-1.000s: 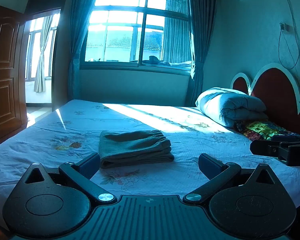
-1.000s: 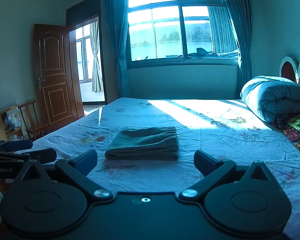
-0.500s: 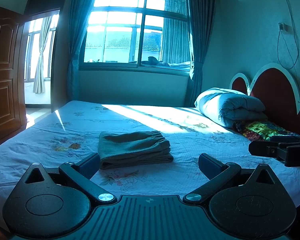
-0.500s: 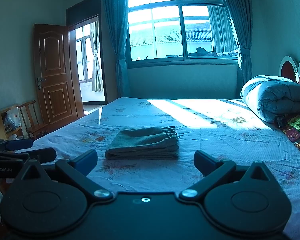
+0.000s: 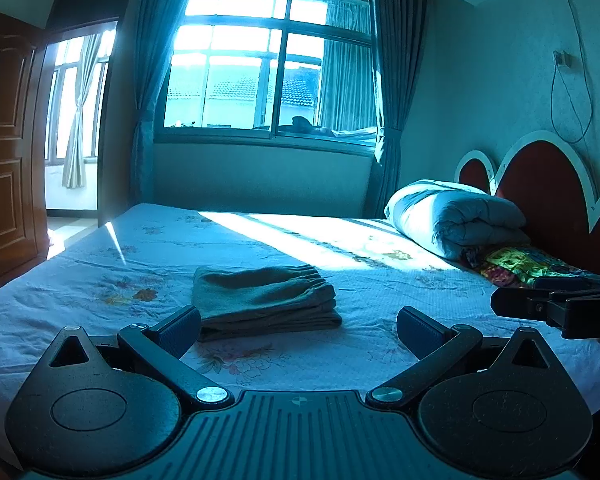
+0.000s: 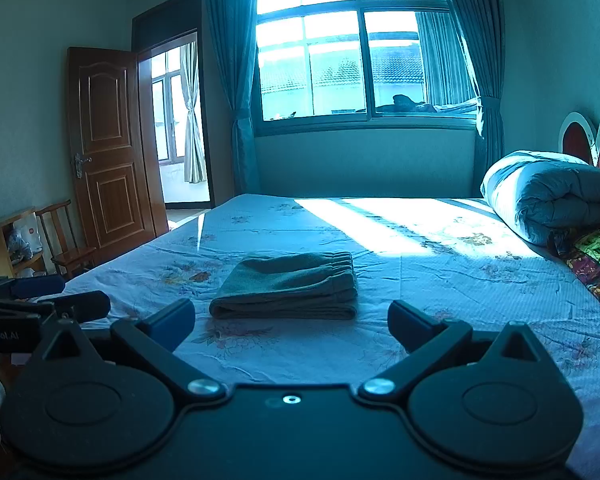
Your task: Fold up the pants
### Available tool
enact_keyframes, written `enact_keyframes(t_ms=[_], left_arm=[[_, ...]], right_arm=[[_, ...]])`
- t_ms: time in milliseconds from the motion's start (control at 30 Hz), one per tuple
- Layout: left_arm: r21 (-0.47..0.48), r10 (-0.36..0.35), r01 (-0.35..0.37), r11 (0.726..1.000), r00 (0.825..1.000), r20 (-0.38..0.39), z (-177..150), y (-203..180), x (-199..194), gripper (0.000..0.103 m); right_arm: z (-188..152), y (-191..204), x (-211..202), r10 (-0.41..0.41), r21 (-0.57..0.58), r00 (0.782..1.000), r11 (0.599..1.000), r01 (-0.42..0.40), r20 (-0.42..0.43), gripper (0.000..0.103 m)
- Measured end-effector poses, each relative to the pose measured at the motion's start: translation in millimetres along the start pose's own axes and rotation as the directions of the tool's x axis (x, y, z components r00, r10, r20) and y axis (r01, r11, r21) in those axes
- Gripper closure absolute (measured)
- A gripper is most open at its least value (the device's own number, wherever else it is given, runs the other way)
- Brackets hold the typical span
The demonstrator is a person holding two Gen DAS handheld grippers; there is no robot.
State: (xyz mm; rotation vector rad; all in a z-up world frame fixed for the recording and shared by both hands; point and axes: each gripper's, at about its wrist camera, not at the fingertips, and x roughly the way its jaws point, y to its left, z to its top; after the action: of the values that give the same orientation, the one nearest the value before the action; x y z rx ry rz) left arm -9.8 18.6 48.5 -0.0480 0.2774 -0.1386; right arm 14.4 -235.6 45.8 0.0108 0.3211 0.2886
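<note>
On the bed (image 5: 100,272), the pants (image 5: 264,298) lie folded and I hold both tools back.

Biggest first: the floral sheet is bare around the compact olive bundle, which sits mid-bed, waistband toward the window. Over the last second almost nothing has shifted, only a slight drift in my left view, so I judge the folding done. My left gripper (image 5: 298,326) and right gripper (image 6: 290,320) are both spread wide, empty, well short of the cloth.
</note>
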Motion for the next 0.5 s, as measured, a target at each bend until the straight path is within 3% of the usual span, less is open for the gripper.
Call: enact_keyframes(t_ms=[500], left_arm=[[-0.023, -0.046, 0.046, 0.999, 0.999, 0.015, 1.7, 3.1, -2.1, 0.000]], right_arm=[[3.5, 0.2, -1.5, 0.004, -0.001, 1.000, 1.000, -0.004, 0.007, 0.006]])
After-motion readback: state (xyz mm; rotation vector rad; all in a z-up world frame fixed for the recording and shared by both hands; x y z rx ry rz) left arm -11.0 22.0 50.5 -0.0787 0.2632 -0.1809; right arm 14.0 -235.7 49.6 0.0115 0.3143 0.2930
